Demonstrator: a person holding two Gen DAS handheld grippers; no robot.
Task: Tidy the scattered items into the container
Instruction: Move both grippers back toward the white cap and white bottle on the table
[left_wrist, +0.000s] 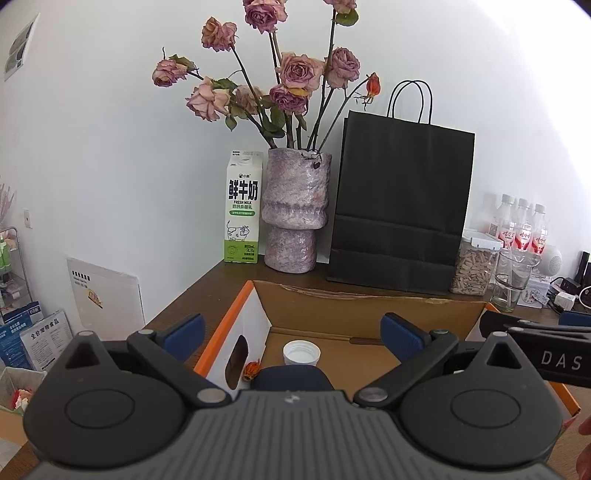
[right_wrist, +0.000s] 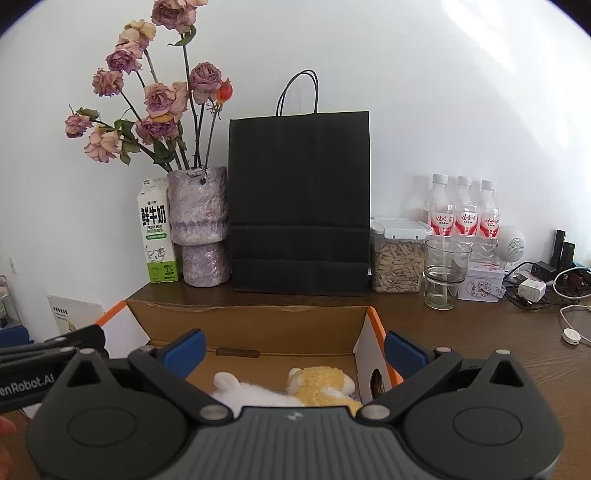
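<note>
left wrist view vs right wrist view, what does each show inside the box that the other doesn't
Only the left wrist view shows a white bottle cap and a small dried flower head on the box floor. Only the right wrist view shows a white and yellow plush toy lying in the box. Both show the open cardboard box, a brown stick at its far wall, and an open, empty hand-held gripper: left, right.

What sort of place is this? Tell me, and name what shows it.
Probably a lived-in room at home, or perhaps a small office: a wooden table against a white wall holds a vase of dried roses, a milk carton and phone chargers.
</note>
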